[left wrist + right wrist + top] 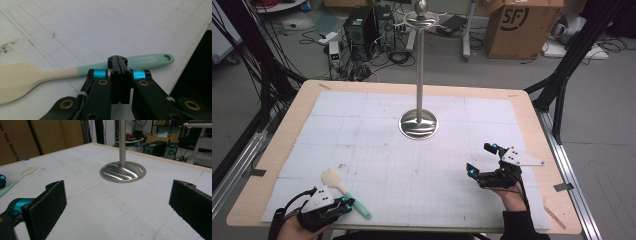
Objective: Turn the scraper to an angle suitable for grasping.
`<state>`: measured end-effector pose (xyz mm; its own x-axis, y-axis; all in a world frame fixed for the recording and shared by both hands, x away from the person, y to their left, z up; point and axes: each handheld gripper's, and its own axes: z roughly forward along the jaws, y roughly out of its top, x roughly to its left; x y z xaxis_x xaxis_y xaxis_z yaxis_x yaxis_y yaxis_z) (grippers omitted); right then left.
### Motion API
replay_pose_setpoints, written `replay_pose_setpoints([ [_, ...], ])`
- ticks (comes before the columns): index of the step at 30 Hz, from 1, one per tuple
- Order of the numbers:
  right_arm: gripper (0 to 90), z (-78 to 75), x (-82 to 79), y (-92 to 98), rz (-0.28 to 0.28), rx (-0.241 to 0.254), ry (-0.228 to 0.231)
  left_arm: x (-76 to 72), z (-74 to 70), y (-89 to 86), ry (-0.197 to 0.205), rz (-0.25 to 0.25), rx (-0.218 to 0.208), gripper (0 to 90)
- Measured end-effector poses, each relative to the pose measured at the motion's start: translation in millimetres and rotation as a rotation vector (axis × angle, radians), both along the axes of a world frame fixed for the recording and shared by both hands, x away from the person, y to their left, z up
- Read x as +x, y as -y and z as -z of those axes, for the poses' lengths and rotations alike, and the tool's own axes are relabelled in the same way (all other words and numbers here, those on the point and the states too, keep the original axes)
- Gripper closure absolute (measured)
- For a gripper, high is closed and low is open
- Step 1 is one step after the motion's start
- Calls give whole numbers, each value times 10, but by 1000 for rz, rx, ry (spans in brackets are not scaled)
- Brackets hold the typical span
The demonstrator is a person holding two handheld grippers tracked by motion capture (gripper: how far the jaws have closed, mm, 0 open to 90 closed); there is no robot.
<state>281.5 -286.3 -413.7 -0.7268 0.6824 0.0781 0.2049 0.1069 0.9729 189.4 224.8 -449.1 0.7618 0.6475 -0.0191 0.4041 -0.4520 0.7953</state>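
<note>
We hold our left black two-jaw gripper point(346, 204) with jaws pressed together, our right black two-jaw gripper point(481, 158) with jaws spread wide.

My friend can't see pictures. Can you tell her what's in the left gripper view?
The left gripper, its black fingers closed together, points at a spatula lying across a white gridded mat. The spatula has a mint-green handle and a cream blade.

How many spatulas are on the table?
1. The spatula lies near the table's front left edge, just beyond the shut left gripper, its mint handle end nearest the edge. Nothing on the table could hide another.
</note>
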Motion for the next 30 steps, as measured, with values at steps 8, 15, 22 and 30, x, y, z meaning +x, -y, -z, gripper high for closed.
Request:
replay_pose_setpoints([
  [8, 3, 0, 0, 1, -1, -1, 0, 188, 14, 154, -5, -4, -2, 898],
  [15, 3, -2, 0, 12, 3, 1, 3, 373, 8, 259, -2, -14, 11, 898],
  [22, 3, -4, 1, 23, 6, 3, 4, 658, -4, 347, 4, -31, 33, 897],
  [30, 3, -7, 4, 39, 6, 6, 5, 893, 6, 355, 11, -95, 31, 898],
])
